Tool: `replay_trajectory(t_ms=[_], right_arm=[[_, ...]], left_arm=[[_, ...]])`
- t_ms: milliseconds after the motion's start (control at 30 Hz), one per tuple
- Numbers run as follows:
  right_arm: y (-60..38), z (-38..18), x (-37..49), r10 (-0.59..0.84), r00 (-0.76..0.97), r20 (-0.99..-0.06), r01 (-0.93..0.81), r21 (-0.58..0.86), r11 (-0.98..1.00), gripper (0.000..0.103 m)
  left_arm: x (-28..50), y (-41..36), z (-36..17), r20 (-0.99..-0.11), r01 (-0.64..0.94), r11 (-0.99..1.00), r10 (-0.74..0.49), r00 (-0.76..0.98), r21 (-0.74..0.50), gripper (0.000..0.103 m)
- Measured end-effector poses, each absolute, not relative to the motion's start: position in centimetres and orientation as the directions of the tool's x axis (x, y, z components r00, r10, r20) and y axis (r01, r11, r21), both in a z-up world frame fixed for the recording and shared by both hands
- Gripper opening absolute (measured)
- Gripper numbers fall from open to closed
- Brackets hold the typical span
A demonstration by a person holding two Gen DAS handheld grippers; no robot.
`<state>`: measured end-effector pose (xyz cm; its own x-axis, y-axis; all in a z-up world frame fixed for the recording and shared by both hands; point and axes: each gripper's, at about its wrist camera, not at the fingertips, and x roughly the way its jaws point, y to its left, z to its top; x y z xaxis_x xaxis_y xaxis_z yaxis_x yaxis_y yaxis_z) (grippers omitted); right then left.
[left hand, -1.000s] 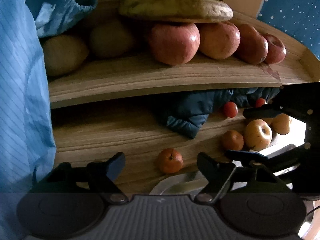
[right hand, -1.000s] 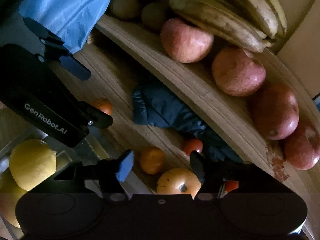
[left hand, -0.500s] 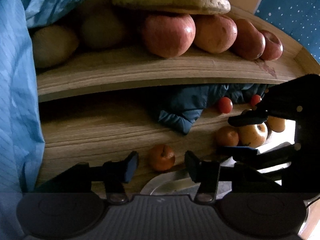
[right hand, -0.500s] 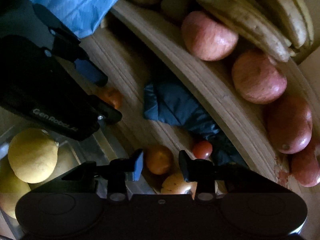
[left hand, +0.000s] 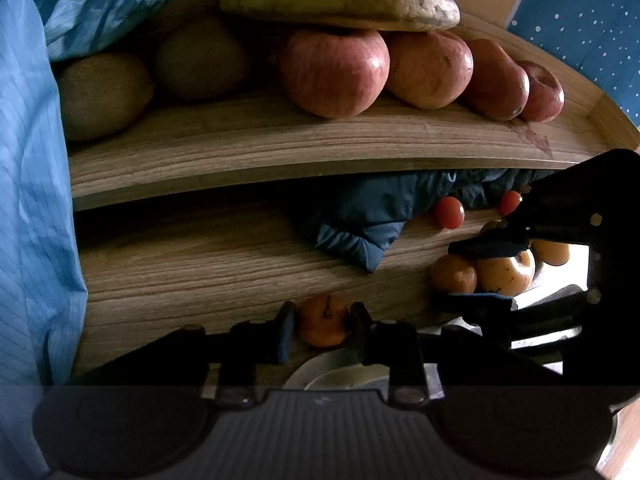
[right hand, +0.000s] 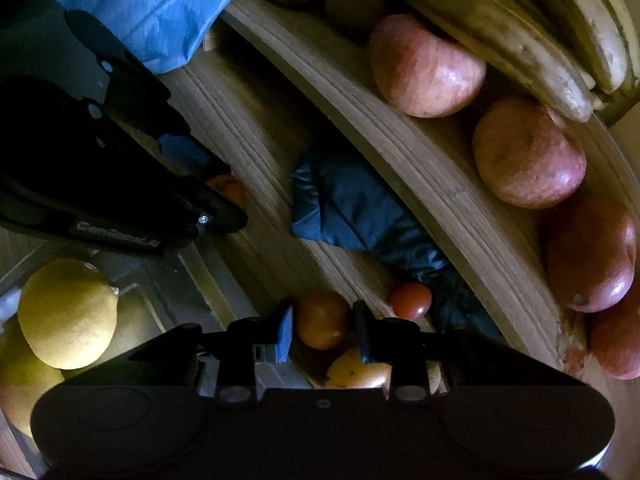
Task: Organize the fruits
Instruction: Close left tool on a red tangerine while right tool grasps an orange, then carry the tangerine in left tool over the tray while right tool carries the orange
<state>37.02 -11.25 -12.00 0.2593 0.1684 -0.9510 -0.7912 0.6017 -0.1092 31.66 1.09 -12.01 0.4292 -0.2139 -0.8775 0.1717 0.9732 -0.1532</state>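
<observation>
Both grippers point steeply down at the lower wooden shelf (left hand: 192,264), and we see each closing on a small orange. Our left gripper (left hand: 322,330) has its pads against the sides of one orange (left hand: 322,320) at the shelf's front edge. Our right gripper (right hand: 323,330) pinches a second orange (right hand: 322,318), just beside a cherry tomato (right hand: 411,300) and a yellowish apple (right hand: 356,372). Between them lies a dark blue cloth (right hand: 352,208). On the upper shelf (left hand: 280,148) red apples (left hand: 334,72) sit under bananas (left hand: 340,0).
</observation>
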Motion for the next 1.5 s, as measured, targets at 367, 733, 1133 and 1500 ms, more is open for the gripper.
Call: replay_trajectory(t_ms=[367,733,1133,1500], right_arm=[[-12.1,-9.4,35.4,0.217,0.318,-0.923,-0.755,-0.108,0.647,0.033],[-13.5,-7.3,32.0,0.205,0.351,-0.914,-0.730,-0.130,0.671,0.033],[-15.4,-6.0,26.6,0.177,0.354,-0.918,-0.654,-0.108,0.749,0.033],[-16.7,-6.4,22.6,0.168,0.326,-0.930,-0.587,-0.060,0.807,0.033]], left_arm=[[31.0,0.8,-10.6,-0.861,0.186,0.969,-0.229,0.454,-0.160,0.032],[29.1,-1.0,-8.9,-0.846,0.257,0.955,-0.259,0.466,-0.150,0.032],[26.2,-4.0,-8.1,-0.845,0.368,0.917,-0.317,0.432,-0.156,0.032],[23.5,-7.2,-8.3,-0.854,0.494,0.852,-0.382,0.353,-0.176,0.032]])
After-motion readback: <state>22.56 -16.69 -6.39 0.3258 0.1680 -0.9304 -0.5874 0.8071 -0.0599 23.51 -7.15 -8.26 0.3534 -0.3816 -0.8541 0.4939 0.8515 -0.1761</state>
